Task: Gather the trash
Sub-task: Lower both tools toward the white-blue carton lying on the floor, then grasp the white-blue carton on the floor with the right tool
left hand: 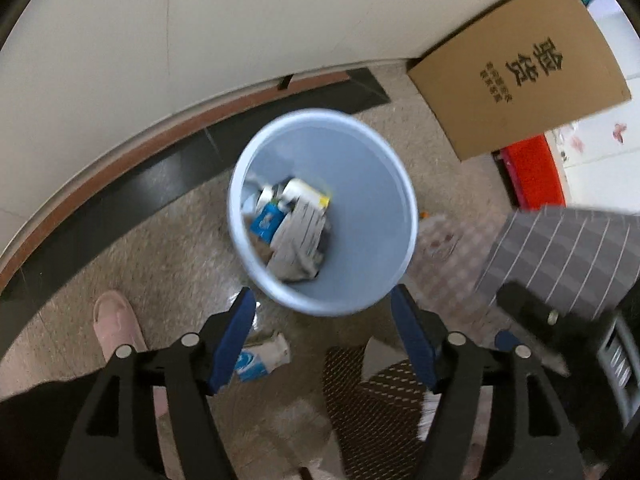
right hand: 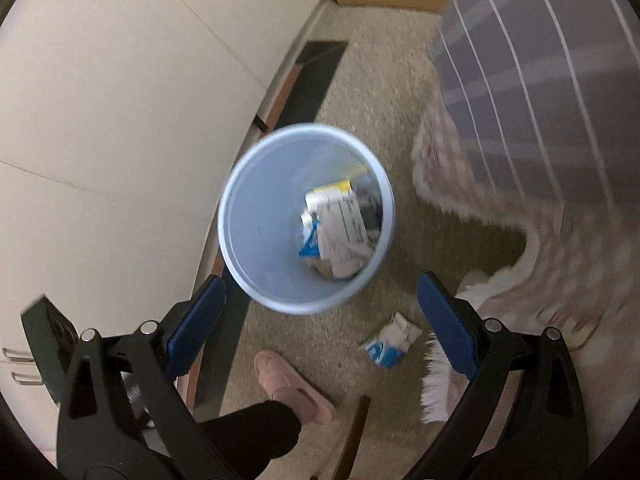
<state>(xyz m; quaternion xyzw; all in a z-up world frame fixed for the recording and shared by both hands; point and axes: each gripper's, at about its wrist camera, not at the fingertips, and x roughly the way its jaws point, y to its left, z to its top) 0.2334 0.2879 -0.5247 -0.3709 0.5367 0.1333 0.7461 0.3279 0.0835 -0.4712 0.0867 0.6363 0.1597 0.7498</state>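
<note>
Both claws [left hand: 324, 306] [right hand: 322, 292] spread above trash-filled blue bin [left hand: 376, 184] [right hand: 256, 216].

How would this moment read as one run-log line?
left gripper: open | right gripper: open | round blue plastic bin: holds trash | crumpled blue-white wrapper: on floor

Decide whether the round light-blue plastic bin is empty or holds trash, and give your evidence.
Holds trash. The round light-blue plastic bin stands upright with crumpled printed paper and blue-and-white packaging at its bottom, far below the rim.
</note>
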